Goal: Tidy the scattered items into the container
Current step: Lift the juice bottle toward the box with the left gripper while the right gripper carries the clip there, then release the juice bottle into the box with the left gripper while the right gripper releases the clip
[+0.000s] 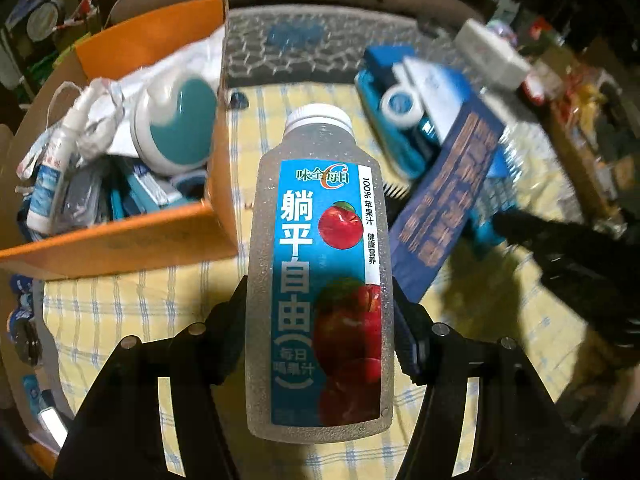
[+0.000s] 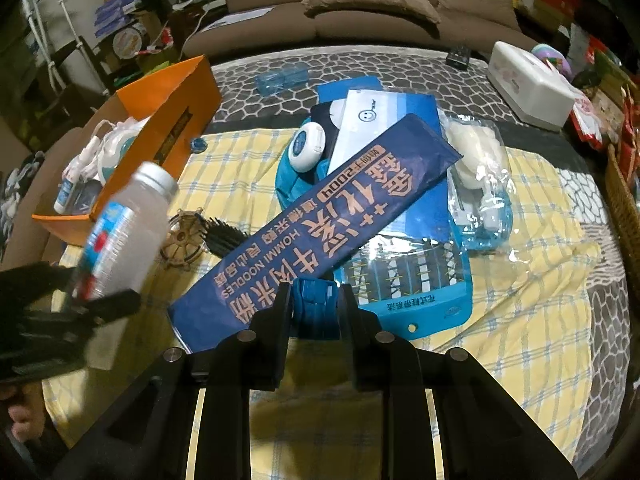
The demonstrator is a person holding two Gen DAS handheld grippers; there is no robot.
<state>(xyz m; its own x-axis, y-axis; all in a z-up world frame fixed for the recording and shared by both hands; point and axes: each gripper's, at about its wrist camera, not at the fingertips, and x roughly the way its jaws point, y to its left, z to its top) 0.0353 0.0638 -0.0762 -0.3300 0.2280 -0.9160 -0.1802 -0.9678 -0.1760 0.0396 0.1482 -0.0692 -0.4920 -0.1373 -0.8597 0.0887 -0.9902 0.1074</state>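
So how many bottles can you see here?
2. An apple juice bottle is clamped in the left hand-held gripper; a small white bottle lies inside the orange box. Others may be hidden under clutter.

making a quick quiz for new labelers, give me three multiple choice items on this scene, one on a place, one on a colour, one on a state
1. Where is the orange box relative to the juice bottle in the left wrist view?
A. to its left
B. to its right
C. under it

2. What colour is the bottle's cap?
A. red
B. white
C. black

3. What is the state of the left gripper?
A. open and holding nothing
B. shut on the long navy noodle packet
C. closed on the juice bottle

Answers:
1. A, the box sits left of the bottle on the yellow checked cloth.
2. B, the screw cap is white above the blue apple label.
3. C, both fingers press the bottle's sides, and the right wrist view shows the bottle off the cloth; the noodle packet lies on the pile.
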